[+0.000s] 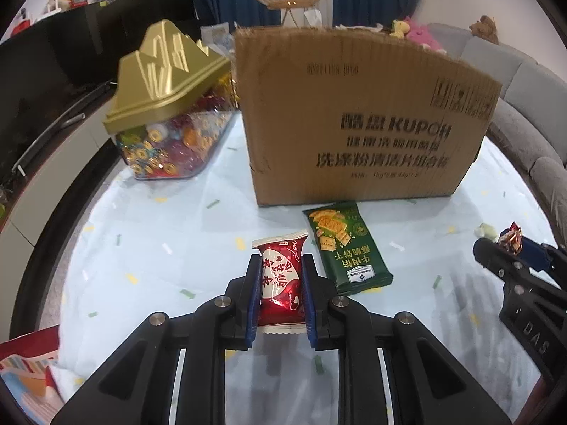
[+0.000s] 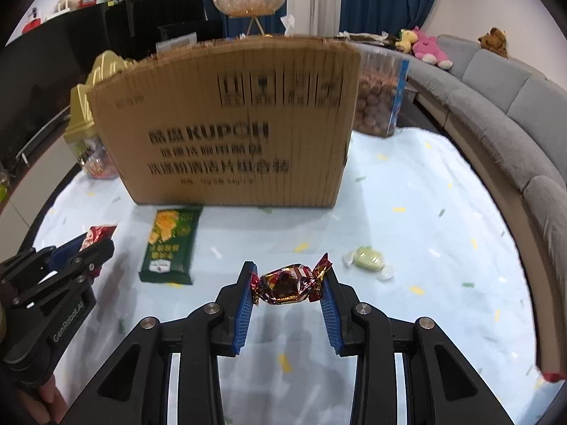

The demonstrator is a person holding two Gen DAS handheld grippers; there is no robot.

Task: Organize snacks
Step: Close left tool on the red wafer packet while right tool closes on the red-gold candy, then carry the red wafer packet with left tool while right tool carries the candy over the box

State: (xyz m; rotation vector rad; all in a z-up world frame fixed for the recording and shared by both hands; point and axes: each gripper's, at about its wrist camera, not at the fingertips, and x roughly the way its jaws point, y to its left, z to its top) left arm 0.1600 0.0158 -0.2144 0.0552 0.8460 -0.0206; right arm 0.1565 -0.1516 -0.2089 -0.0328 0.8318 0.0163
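My left gripper is shut on a red snack packet and holds it above the table. It also shows in the right wrist view. My right gripper is shut on a foil-wrapped candy and holds it above the table; it also shows in the left wrist view. A green cracker packet lies flat in front of the cardboard box. A pale green wrapped candy lies on the tablecloth to the right.
A clear candy jar with a gold lid stands left of the box. A clear container of brown balls stands behind the box at the right. A grey sofa curves round the table's right side. A red bag lies at the left edge.
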